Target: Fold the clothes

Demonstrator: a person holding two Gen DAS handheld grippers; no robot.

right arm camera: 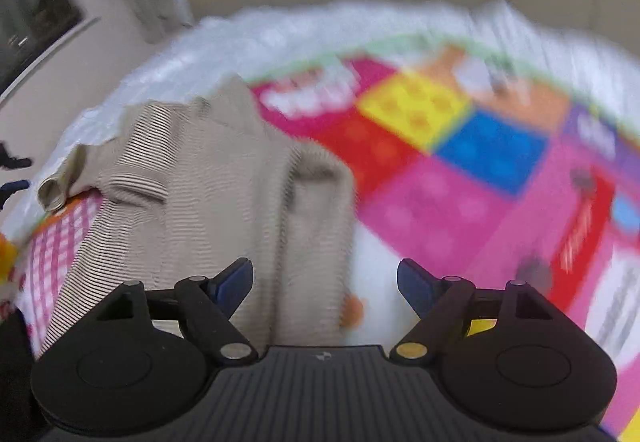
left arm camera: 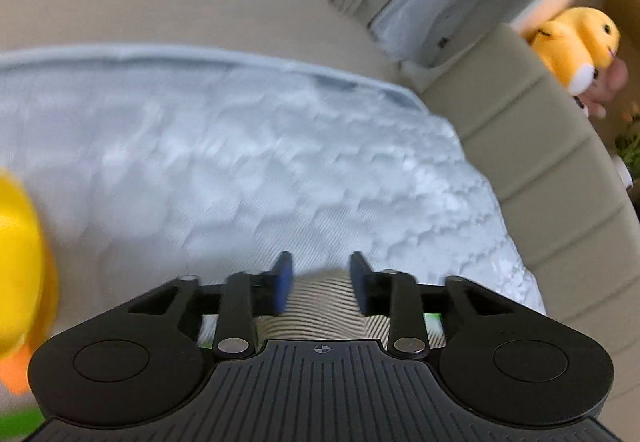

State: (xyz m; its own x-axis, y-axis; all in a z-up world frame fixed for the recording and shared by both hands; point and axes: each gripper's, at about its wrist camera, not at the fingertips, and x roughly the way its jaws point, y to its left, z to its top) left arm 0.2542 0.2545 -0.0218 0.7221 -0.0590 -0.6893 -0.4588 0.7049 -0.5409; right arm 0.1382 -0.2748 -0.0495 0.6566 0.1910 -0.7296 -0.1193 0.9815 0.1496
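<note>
while both views are motion-blurred, the biggest thing is a bed with a white textured cover (left arm camera: 248, 162) filling the left wrist view, beige padded headboard (left arm camera: 548, 178) along its right side. in the right wrist view a bright play mat (right arm camera: 460, 170) of pink, red, yellow and blue squares lies on that cover, white fabric showing past its far edge. beige ribbed garment (right arm camera: 192, 194) lies bunched on the left part of the mat, one cuffed sleeve end sticking out left, its near end running down under the right tongs' left finger. right tongs (right arm camera: 325, 284) released, blue pads wide apart, hovering over the garment's right edge and the mat, nothing between them. left tongs (left arm camera: 320, 284) have pads part-closed with a gap, ribbed beige cloth sits between them; cannot tell if it is actually pinched. folded pale cloths (left arm camera: 432, 2) sit far right beyond the bed. yellow plush toy (left arm camera: 576, 42) rests behind the headboard. blurred yellow and orange object (left arm camera: 20, 262) at left edge, unclear what.
</note>
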